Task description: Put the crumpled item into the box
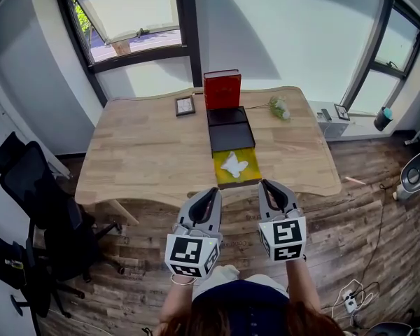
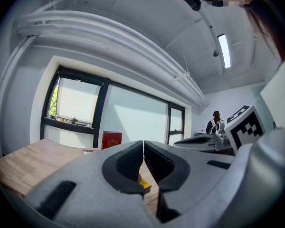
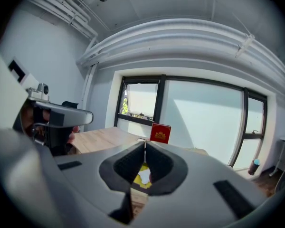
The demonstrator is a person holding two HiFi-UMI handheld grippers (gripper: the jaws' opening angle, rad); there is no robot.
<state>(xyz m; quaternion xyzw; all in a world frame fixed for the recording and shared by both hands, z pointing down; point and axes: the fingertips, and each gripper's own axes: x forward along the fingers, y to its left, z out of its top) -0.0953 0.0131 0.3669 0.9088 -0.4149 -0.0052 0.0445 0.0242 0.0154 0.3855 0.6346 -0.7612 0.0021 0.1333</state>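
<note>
The crumpled item (image 1: 234,164), a white wad, lies on a yellow sheet (image 1: 246,174) at the near edge of the table (image 1: 140,159), so it is not yet in the box. The box (image 1: 229,137) is a dark tray touching the sheet's far side, with its red lid (image 1: 222,89) standing upright behind it.

Both grippers are held short of the table edge, over the floor and close to the person's body. The left gripper (image 1: 210,194) has its jaws pressed together with nothing between them. The right gripper (image 1: 267,186) is the same, closed and empty. The task looks to be at its very start, with the reach not yet made.

The right gripper view shows the wad (image 3: 144,176) straight ahead below its jaw line, so that gripper seems the better placed. The next move calls for parting its jaws, going forward and down over the edge, and closing on the wad alone. The wad then needs only a short carry into the tray beyond.

Nothing stands between the grippers and the wad. The risk I see is pinching the sheet along with the paper, or the light wad slipping. A small frame (image 1: 185,106) and a sprig (image 1: 278,107) lie well to either side of the box. A chair (image 1: 35,187) stands off to the left, well apart.
</note>
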